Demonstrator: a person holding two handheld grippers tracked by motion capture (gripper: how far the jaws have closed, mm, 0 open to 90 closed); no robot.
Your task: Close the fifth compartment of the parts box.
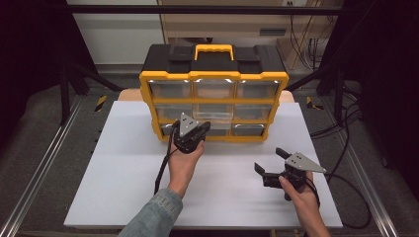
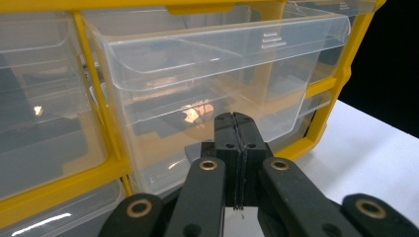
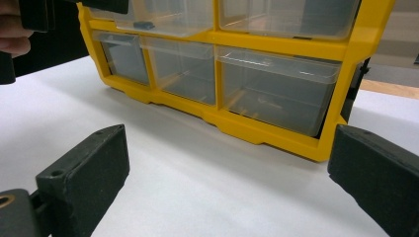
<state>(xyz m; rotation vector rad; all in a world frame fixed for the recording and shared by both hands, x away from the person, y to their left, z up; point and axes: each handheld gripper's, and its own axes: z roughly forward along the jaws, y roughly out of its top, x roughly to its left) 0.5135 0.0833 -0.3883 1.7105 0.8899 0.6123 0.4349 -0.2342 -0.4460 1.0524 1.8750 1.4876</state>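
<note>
Left gripper (image 2: 236, 121), jaws clenched together on nothing, noses against the clear plastic middle drawer (image 2: 217, 74), which juts from the yellow-framed organizer (image 1: 214, 101). Right gripper (image 1: 271, 161) hovers released, well right of the organizer over the white board (image 1: 123, 177).

Drawer cabinet (image 1: 214, 94) at table (image 1: 123, 192) rear — left claw (image 1: 201, 129) before it, right claw (image 1: 269, 162) right.

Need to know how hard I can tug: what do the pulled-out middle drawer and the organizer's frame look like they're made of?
The drawer looks like thin clear glossy plastic: you see through its walls and light glints on them. The frame looks like thicker opaque yellow moulded plastic with a slight sheen, black on top. The left gripper is shut just before the drawer.
</note>
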